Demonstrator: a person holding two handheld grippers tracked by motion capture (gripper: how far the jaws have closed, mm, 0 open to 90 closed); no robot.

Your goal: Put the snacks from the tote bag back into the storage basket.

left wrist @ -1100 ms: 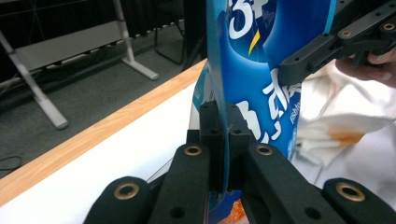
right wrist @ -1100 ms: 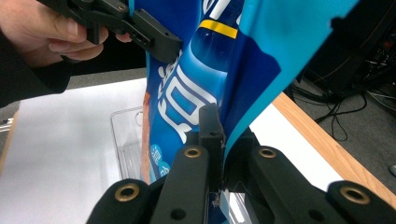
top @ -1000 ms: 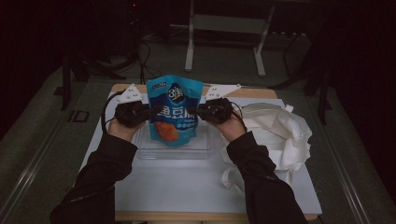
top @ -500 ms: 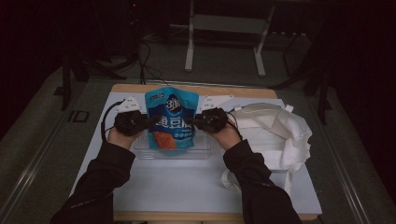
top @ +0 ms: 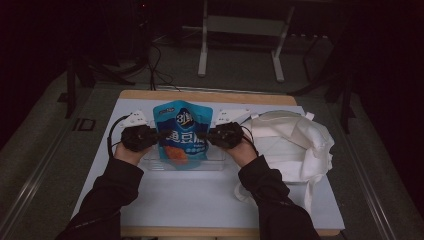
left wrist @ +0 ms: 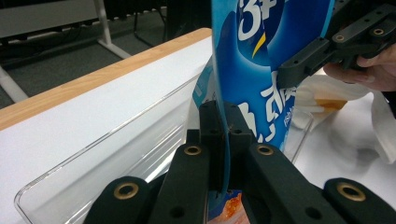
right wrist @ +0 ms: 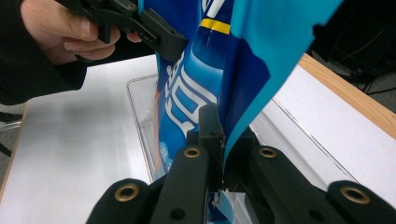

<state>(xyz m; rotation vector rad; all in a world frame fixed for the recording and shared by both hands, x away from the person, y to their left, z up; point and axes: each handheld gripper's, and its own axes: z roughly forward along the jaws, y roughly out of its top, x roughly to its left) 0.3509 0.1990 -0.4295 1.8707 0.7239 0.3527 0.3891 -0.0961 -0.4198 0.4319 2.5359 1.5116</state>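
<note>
Jaws of both grippers pinch the blue bag (top: pixel 181 134) | bag moved lower | now going into clear tray (top: pixel 215 162)

Blue snack bag (top: pixel 181 132) lower than second ago: moved toward 6 o'clock, bottom now inside clear tray (top: pixel 150 164). Left gripper (top: pixel 156 136) and right gripper (top: pixel 204 136), each pinching one bag edge, came down and toward 6 o'clock with it; hands now sit closer to tray rim.
</note>
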